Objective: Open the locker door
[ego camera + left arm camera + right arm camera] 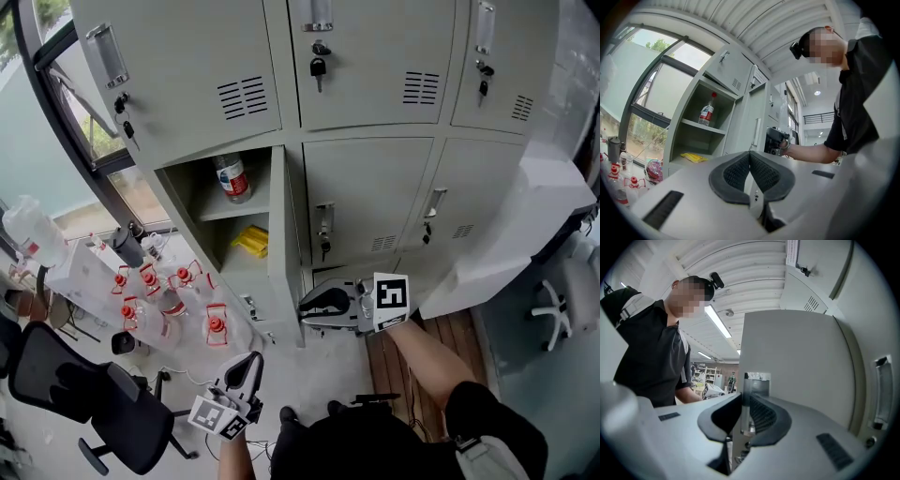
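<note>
R gripper [746, 401] is pinching the free edge of the swung-out locker door [797, 362], prob light, stiff, slick painted steel, best held near the latch, while L gripper [750, 171] is idling pressed together, empty.

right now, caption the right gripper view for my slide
right gripper clamped on the edge of the open locker door

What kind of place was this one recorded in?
Probably a lab or workshop staff area, though that is a guess. It has a bank of grey metal lockers with one standing open, a cluster of red-capped bottles beside a window, and an office chair.
</note>
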Tool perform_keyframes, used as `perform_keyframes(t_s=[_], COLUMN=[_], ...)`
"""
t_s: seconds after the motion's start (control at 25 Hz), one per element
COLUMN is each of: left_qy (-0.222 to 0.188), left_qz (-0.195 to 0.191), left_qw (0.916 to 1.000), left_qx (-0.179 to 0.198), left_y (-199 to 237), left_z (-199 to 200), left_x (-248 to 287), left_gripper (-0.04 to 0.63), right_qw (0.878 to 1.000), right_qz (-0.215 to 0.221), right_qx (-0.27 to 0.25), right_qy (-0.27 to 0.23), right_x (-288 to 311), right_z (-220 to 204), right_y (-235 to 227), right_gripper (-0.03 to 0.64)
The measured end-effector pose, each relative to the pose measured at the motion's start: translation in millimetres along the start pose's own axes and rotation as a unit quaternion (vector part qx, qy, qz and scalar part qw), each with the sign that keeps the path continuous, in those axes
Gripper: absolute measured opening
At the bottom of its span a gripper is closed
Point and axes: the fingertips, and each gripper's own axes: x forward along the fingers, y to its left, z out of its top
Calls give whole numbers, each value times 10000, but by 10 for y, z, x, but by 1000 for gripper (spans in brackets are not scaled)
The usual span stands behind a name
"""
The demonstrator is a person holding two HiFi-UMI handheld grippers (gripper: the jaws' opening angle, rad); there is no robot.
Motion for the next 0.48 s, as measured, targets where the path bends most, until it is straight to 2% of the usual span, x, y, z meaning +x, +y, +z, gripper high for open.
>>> perform_keyframes(t_s=[0.48], left_qy=[2], left_qz=[133], left_qw=[9999], left_qx=[4], left_y=[-113], left_z=[-46], left_x=[102], left_gripper=[15], right_qw=[9987], right_qz=[460], right_qx=[78], right_qy=[-189], right_x=[-334], right_z=[25], right_y=[38], right_gripper=[55])
